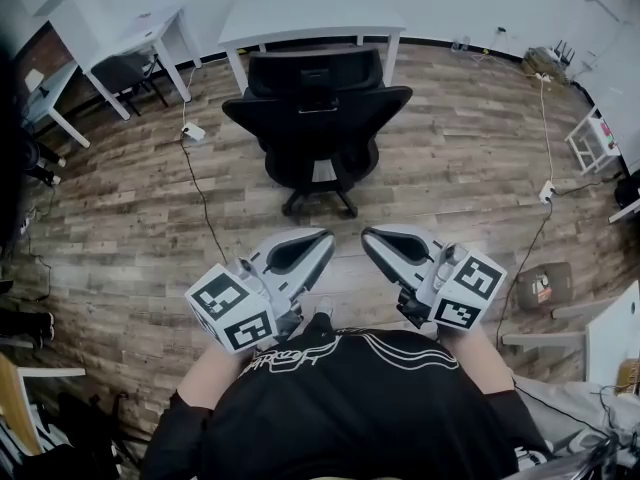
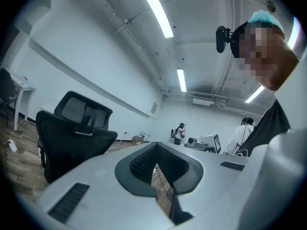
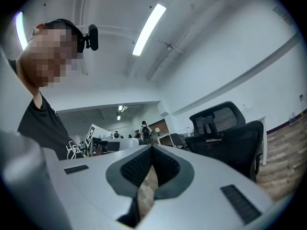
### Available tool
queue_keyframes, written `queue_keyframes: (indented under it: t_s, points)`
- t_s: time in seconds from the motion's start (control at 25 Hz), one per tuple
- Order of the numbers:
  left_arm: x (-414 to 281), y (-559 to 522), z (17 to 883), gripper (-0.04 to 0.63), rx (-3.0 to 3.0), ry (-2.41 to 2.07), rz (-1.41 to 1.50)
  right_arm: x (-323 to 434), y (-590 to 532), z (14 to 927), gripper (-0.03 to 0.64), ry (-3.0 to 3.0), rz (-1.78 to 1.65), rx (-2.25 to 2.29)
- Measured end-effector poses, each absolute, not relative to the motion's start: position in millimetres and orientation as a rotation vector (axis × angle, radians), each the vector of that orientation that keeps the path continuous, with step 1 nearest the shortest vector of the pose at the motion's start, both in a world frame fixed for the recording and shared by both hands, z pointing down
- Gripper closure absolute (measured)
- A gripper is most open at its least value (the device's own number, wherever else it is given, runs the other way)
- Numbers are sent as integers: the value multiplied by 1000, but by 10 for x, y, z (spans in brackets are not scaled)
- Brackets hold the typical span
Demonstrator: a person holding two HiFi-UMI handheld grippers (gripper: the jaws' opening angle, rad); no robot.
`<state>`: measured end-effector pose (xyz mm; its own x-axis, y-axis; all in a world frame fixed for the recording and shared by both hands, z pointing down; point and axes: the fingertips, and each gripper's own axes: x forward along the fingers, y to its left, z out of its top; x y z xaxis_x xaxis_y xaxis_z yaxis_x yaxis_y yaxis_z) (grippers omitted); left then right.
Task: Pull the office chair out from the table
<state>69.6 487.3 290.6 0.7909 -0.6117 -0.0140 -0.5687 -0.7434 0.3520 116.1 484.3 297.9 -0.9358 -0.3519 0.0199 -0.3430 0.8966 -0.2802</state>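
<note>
The black office chair [image 1: 318, 118] stands on the wood floor, its back toward me and a little way out from the white table [image 1: 310, 13] behind it. Both grippers hover close to my body, well short of the chair and touching nothing. My left gripper [image 1: 325, 240] is shut and empty, and my right gripper [image 1: 368, 236] is shut and empty too; their tips lean toward each other. The left gripper view has the chair [image 2: 72, 138] at the left, beyond the shut left gripper [image 2: 156, 146]. In the right gripper view the chair [image 3: 230, 133] is at the right, past the shut right gripper [image 3: 151, 148].
A second white table [image 1: 120, 28] with a dark chair [image 1: 125, 68] under it stands at the back left. A black cable [image 1: 200, 193] runs over the floor left of the chair. At the right are a power strip [image 1: 546, 191], a cardboard box [image 1: 540, 286] and a white rack [image 1: 590, 138].
</note>
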Motion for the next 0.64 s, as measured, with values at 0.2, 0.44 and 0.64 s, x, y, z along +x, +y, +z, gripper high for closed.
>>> queue_keyframes:
  t_s: [0.2,0.44,0.64]
  points:
    - [675,5024,2906,589,2645,-938,-200,1169,4983,2942,581,3026,-407,-538]
    - [790,5191,2860,589,2661,-934,-220,1269,5165,2886,581,3032,-379,-539]
    - [878,5317,2849,589,2687,-936,-210,1356,5285,2869,581,3029,-352,-549]
